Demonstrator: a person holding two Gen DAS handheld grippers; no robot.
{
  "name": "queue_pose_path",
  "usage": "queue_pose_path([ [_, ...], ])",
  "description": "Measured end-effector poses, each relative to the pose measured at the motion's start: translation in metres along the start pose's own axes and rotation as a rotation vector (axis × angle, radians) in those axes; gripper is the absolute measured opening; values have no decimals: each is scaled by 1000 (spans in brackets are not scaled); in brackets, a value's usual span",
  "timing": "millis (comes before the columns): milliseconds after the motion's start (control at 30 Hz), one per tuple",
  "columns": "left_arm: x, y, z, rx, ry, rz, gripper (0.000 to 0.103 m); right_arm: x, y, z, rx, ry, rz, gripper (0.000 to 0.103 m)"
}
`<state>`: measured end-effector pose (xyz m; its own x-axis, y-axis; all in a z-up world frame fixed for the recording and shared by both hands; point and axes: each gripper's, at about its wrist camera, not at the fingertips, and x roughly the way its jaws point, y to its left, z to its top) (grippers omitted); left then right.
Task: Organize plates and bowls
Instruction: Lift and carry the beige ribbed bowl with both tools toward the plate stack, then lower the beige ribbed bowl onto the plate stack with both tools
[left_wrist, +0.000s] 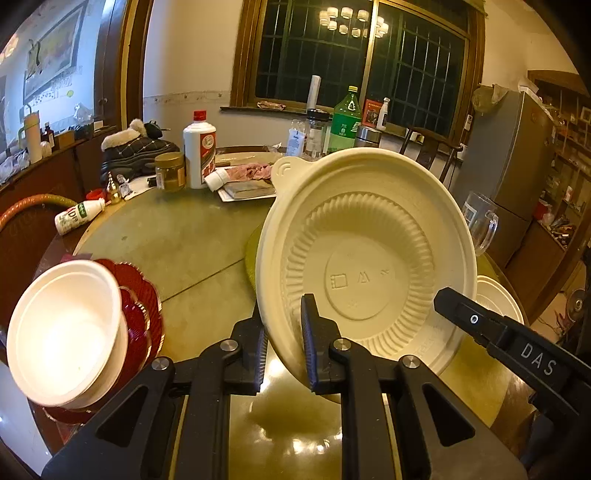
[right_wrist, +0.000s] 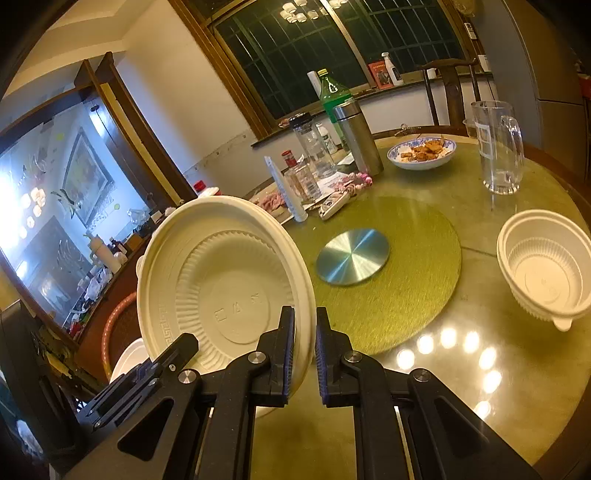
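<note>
Grip on the cream plate (left_wrist: 369, 258) is shared: the left gripper (left_wrist: 284, 343) is clamped across its lower rim, holding it tilted on edge above the round table (left_wrist: 177, 236), while the right gripper (right_wrist: 304, 354) straddles the same rim with its 2 fingers slightly apart, seemingly not pinching. Thin, flexible rim held at 1 spot could twist or slip, dropping the plate short of the white bowl (left_wrist: 66, 332) stacked on red plates (left_wrist: 142, 317) at left; another white bowl (right_wrist: 545, 266) waits at right.
</note>
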<state>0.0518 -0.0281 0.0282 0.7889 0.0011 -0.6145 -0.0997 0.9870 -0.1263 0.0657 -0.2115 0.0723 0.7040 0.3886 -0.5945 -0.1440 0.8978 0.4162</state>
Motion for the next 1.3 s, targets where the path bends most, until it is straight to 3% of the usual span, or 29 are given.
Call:
queue_pose_path([
  [433, -36, 54, 0, -74, -36, 10, 15, -6, 57, -13, -72, 15, 54, 10],
  [733, -64, 110, 4, -141, -82, 83, 14, 2, 121, -19, -151, 31, 147, 10],
  [1033, -63, 159, -8, -213, -44, 151, 14, 34, 170, -39, -229, 112, 190, 10],
  [1300, -62, 177, -14, -233, -18, 170, 14, 49, 187, -52, -253, 160, 197, 11],
])
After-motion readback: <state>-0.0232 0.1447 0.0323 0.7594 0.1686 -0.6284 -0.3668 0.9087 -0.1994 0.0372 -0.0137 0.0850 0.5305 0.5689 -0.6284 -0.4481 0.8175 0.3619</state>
